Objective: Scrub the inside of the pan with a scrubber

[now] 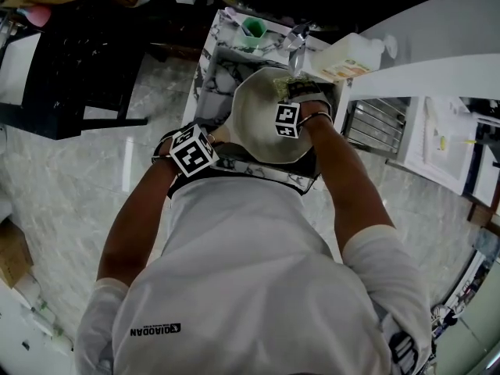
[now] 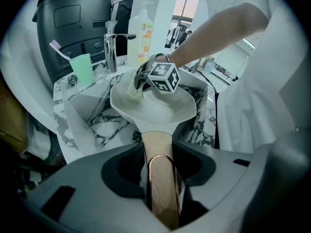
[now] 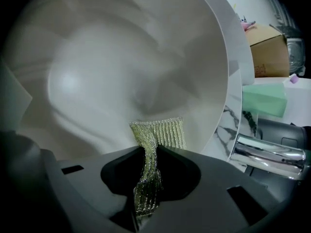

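Note:
A white pan (image 1: 254, 123) is tilted over the marble sink (image 2: 80, 123). My left gripper (image 2: 160, 183) is shut on its wooden handle (image 2: 158, 147), which runs between the jaws. My right gripper (image 3: 148, 191) is shut on a yellow-green mesh scrubber (image 3: 159, 132). The scrubber's free end lies against the pan's inside wall (image 3: 116, 72) near the far rim. In the head view the right gripper (image 1: 286, 92) reaches into the pan's far side, and the left gripper (image 1: 212, 143) sits at its near left. The left gripper view shows the scrubber (image 2: 134, 90) on the pan's back wall (image 2: 155, 109).
A chrome faucet (image 2: 111, 45) stands behind the sink, right next to the pan's rim (image 3: 269, 154). A green cup (image 2: 81, 68) with a toothbrush and a soap bottle (image 2: 141, 33) stand on the counter behind. A dish rack (image 1: 375, 127) lies right of the sink.

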`<state>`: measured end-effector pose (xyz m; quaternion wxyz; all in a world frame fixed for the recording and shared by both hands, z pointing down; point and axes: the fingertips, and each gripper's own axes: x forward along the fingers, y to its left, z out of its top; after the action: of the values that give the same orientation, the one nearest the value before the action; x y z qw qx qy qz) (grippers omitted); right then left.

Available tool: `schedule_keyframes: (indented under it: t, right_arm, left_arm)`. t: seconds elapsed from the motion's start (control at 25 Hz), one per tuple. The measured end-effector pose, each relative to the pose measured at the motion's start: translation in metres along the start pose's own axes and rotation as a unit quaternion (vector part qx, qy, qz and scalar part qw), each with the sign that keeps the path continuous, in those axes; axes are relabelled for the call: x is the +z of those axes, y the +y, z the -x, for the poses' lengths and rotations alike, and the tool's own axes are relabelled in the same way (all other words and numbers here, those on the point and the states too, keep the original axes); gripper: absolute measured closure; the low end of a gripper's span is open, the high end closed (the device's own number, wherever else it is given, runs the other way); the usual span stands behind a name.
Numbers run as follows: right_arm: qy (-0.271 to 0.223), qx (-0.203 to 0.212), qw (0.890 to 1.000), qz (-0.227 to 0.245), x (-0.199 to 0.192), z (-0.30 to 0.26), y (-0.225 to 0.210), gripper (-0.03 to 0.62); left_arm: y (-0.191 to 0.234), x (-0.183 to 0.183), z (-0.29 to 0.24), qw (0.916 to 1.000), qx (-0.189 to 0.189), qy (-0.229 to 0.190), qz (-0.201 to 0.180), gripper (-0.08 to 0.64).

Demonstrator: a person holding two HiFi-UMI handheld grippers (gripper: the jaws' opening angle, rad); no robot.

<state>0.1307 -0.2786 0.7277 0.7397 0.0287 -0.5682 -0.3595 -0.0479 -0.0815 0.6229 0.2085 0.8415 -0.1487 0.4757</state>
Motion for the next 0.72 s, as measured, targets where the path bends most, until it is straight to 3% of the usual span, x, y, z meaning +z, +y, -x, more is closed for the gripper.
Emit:
schedule_keyframes:
  t: [0.72]
  right_arm:
    - [0.057,0.117,0.989,-0.074,-0.022,0.004,0.050,0.503]
  left_arm:
    - [-0.001,0.001,0.000,1.0000,-0.001,0.001,0.002,0.374]
